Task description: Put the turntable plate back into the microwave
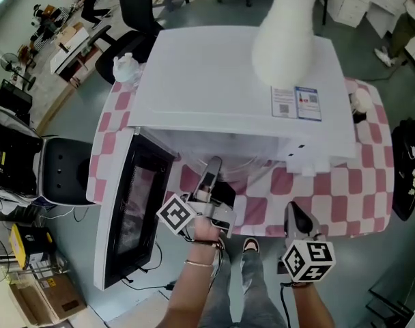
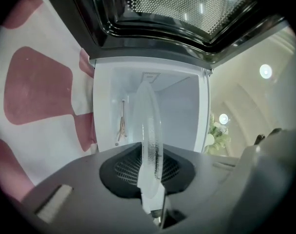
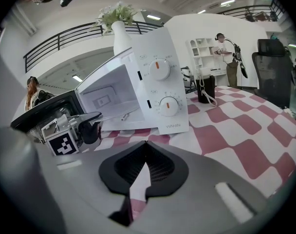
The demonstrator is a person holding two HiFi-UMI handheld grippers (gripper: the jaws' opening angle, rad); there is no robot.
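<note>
The white microwave (image 1: 241, 94) stands on a pink-and-white checked table (image 1: 344, 197), its door (image 1: 129, 210) swung open to the left. My left gripper (image 1: 211, 168) is shut on the clear glass turntable plate (image 2: 149, 126), which shows edge-on between the jaws in the left gripper view. It holds the plate just in front of the open white cavity (image 2: 153, 99). Lower right over the table's front, my right gripper (image 1: 293, 214) is shut with nothing in it. From the right gripper (image 3: 145, 156) view the microwave (image 3: 143, 87) and the left gripper's marker cube (image 3: 64, 141) show.
A white vase (image 1: 289, 33) with flowers stands on top of the microwave. A small black container (image 3: 205, 89) sits on the table to the microwave's right. Office chairs (image 1: 64, 173) and desks surround the table, and a person (image 3: 230, 57) stands far behind.
</note>
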